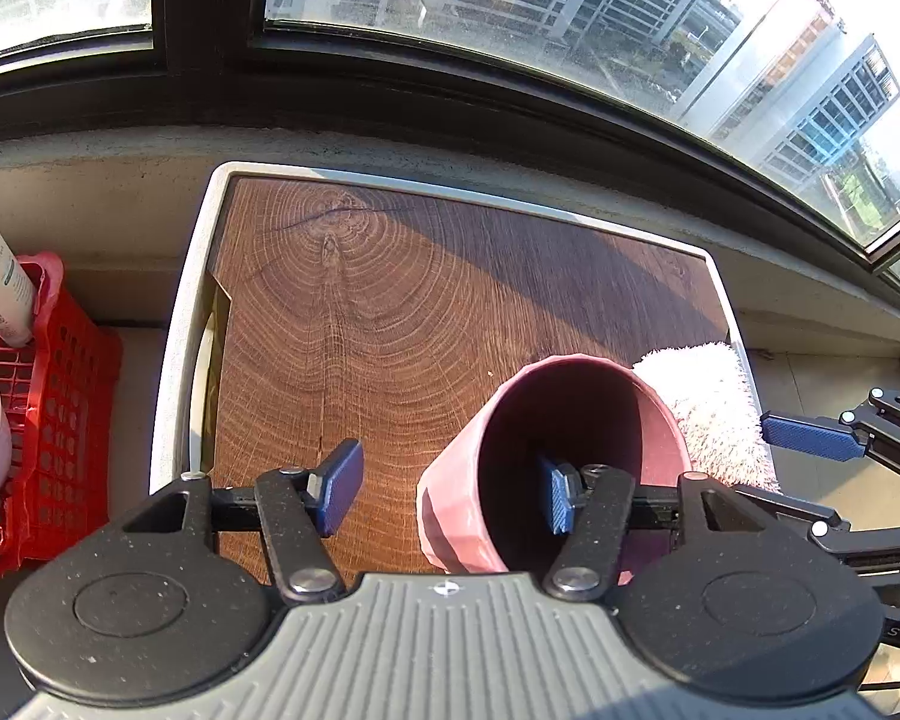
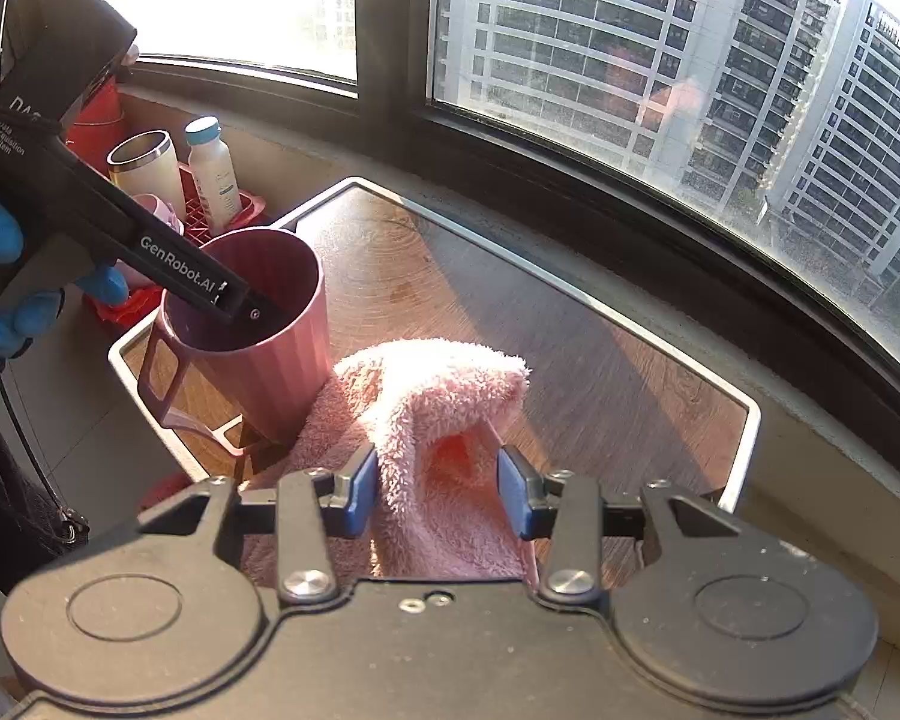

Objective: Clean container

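My left gripper [image 1: 450, 489]: fingers spread, straddling wall of pink cup [image 1: 546, 468], one finger inside, one outside; not yet pinching. Cup at lower right of left-wrist frame, on wooden counter [image 1: 390, 312], mouth up; inside looks empty apart from my finger. My right gripper [image 2: 438, 492]: fingers spread around raised fold of pink cloth [image 2: 432, 396], cloth between pads, grip not closed. Cloth lies just beside cup, touching its base, handle turned away. Right hand nearer cloth. Red basket [image 1: 60, 396] at left holds bottles.
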The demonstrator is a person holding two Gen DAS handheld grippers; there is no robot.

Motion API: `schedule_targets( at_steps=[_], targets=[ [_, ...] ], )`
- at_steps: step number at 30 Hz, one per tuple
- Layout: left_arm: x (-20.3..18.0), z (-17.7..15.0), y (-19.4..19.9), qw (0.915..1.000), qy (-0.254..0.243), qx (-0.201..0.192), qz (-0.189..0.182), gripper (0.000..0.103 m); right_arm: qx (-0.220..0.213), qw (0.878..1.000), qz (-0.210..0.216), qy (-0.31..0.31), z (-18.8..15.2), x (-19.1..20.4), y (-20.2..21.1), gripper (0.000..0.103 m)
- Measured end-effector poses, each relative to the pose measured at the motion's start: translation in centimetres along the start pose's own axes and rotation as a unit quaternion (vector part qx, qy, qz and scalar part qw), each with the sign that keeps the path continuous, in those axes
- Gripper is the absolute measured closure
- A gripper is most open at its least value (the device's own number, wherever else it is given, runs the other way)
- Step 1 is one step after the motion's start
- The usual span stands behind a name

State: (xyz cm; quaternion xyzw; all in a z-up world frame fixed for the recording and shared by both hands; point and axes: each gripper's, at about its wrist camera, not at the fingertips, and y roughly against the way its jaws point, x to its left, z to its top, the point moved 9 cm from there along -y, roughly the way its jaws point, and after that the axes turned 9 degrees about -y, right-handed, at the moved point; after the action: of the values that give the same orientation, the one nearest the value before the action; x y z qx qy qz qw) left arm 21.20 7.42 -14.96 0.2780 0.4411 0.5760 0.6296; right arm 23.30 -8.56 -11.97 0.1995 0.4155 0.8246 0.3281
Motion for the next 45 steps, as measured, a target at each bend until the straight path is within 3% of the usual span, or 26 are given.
schedule_targets(
  at_steps=[4,6,8,10,12,17,21,25,30,39,45],
  targets=[
    [0.0,-0.1,2.2,0.9997,-0.012,-0.02,0.008,0.042,-0.016,1.0,-0.005,-0.023,0.3,-0.2,2.1,0.059],
    [-0.3,-0.3,3.9,0.9987,-0.027,-0.039,0.017,0.041,-0.041,0.998,-0.008,-0.041,0.8,0.0,3.8,0.04],
    [-0.7,-0.7,5.4,0.9973,-0.037,-0.058,0.024,0.03,-0.064,0.996,-0.009,-0.061,1.1,0.4,5.3,0.033],
    [-1.1,-1.2,6.8,0.9956,-0.043,-0.078,0.029,0.024,-0.08,0.994,-0.006,-0.077,1.3,1.0,6.6,0.03],
    [-1.6,-1.7,8.0,0.9939,-0.05,-0.093,0.035,0.022,-0.099,0.99,-0.013,-0.095,1.2,1.6,7.8,0.02],
    [-2.9,-3.0,9.9,0.9888,-0.076,-0.12,0.046,0.012,-0.115,0.984,-0.019,-0.136,-0.1,3.2,9.5,0.013],
    [-3.7,-4.0,10.9,0.9819,-0.105,-0.147,0.057,0.0,-0.143,0.977,-0.046,-0.15,-1.5,4.4,10.6,0.002],
    [-4.8,-4.8,11.8,0.9759,-0.125,-0.168,0.06,0.0,-0.166,0.966,-0.09,-0.176,-3.1,4.8,11.4,0.001],
    [-6.1,-5.8,13.4,0.9668,-0.145,-0.198,0.071,0.0,-0.192,0.953,-0.099,-0.214,-4.3,4.9,12.4,0.001],
    [-6.7,-6.3,13.9,0.9613,-0.155,-0.217,0.069,0.0,-0.23,0.942,-0.117,-0.213,-4.0,4.7,13.3,0.001],
    [-6.8,-6.3,13.9,0.959,-0.16,-0.222,0.074,0.0,-0.23,0.944,-0.116,-0.205,-3.9,5.0,13.0,0.001]
  ],
)
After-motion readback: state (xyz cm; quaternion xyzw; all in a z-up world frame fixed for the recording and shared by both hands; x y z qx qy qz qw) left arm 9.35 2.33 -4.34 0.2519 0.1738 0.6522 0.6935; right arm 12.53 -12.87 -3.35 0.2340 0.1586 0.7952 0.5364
